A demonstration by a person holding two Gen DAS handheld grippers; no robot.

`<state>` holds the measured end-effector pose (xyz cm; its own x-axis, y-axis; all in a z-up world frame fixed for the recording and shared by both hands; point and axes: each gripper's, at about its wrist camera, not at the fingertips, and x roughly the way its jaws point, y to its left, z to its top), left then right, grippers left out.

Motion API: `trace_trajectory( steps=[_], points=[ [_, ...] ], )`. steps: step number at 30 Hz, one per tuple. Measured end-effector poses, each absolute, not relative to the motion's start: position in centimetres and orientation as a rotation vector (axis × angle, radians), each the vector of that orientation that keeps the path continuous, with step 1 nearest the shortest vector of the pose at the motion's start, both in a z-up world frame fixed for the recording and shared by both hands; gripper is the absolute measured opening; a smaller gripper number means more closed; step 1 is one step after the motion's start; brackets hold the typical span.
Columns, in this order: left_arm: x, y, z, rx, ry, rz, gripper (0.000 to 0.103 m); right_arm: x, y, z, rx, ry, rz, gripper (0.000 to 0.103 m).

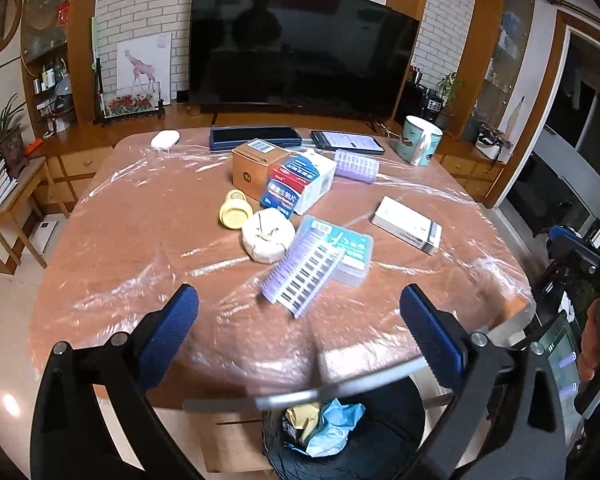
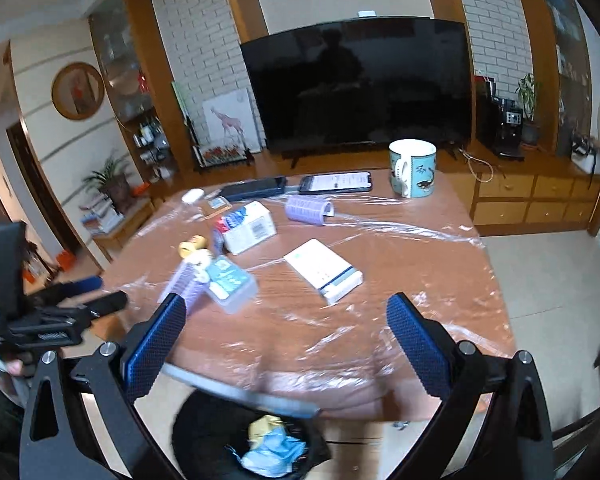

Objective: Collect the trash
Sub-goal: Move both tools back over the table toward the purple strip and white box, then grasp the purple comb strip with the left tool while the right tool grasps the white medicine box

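I am holding left tongs (image 1: 300, 312) spread, gripping nothing | right tongs (image 2: 286, 320) spread, gripping nothing | both hovering over bin (image 2: 196, 436) beside table (image 2: 420, 280)

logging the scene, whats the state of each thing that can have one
left gripper: open, empty
right gripper: open, empty
bin: holds crumpled trash
phone: screen lit
tv: off
mug: upright
yellow cup: on its side

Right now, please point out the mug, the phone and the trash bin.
mug (image 2: 414, 168), right wrist view, on its side wall.
phone (image 2: 336, 182), right wrist view, on its screen.
trash bin (image 1: 384, 436), left wrist view, on its dark inner liner.
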<state>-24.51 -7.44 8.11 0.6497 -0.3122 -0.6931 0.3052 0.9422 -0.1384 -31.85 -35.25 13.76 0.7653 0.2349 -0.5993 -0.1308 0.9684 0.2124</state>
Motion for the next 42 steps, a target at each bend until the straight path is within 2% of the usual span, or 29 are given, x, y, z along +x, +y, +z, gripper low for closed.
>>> trace_trajectory(
  steps=[21, 42],
  points=[
    [-20.4, -8.0, 6.4, 0.06, 0.859, -0.395, 0.101, -25.1, -35.7, 10.9, 0.037, 0.783, 0.22, 0.099],
    [-17.5, -10.9, 2.6, 0.178, 0.927, -0.48, 0.101, -17.0, -34.1, 4.8, -0.095, 0.949, 0.266, 0.099]
  ],
)
